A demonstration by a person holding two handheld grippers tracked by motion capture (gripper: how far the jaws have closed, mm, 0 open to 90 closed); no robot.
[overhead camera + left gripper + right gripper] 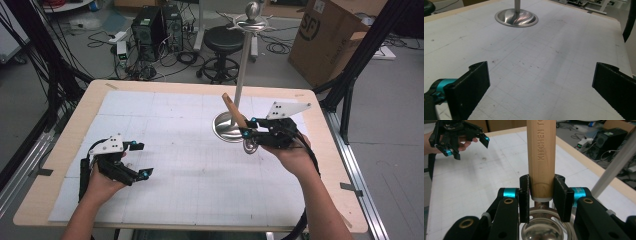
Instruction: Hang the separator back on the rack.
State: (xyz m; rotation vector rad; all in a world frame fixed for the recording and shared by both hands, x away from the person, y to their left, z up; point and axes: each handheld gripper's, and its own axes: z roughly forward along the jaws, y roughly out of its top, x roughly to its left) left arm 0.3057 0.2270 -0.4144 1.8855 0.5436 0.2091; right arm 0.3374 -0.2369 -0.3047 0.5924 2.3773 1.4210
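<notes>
- Left claw (141, 160) wide, nothing in it, low over the desk (165, 197).
- Right claw (541, 195) clamps the wooden handle of a ladle (541, 152), raised beside the stand (240, 75).
- Step: carrying the ladle to hang; next calls for lifting it toward the stand's top hooks (252, 22).

**Camera setup, three views**

My high view sits above the near edge, looking forward and down over the whole table (60, 150). Left gripper view rides low, facing across the mat toward the stand base (516, 18), shared with the high view (227, 127). Right gripper view is close-up, looking back at the left gripper (461, 138).
</notes>
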